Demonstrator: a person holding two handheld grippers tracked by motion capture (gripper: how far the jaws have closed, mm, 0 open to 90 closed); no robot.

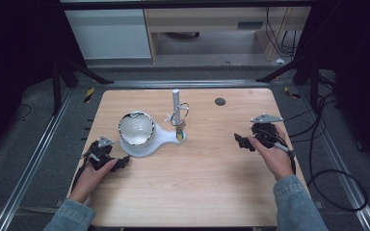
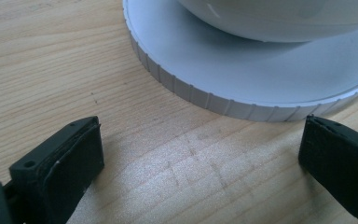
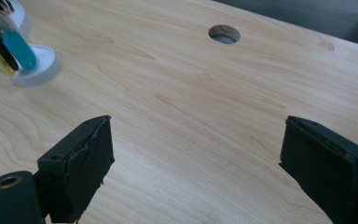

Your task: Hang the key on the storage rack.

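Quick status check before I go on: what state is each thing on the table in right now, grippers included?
left gripper: open, holding nothing, beside the white base.
right gripper: open, holding nothing, over bare table.
bowl: upright on the white base, looks empty.
white base: flat on the table.
post: upright.
key ring: hung on the post, tags dangling.

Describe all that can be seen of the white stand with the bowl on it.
The white stand looks like matte plastic. It has a wide round base with a ribbed edge, a narrower neck and a small round end. The bowl, white inside, sits on the wide part. An upright post rises at the small end and carries a ring of keys with coloured tags. The stand lies flat on the wooden table, just ahead of the open left gripper, which does not touch it.
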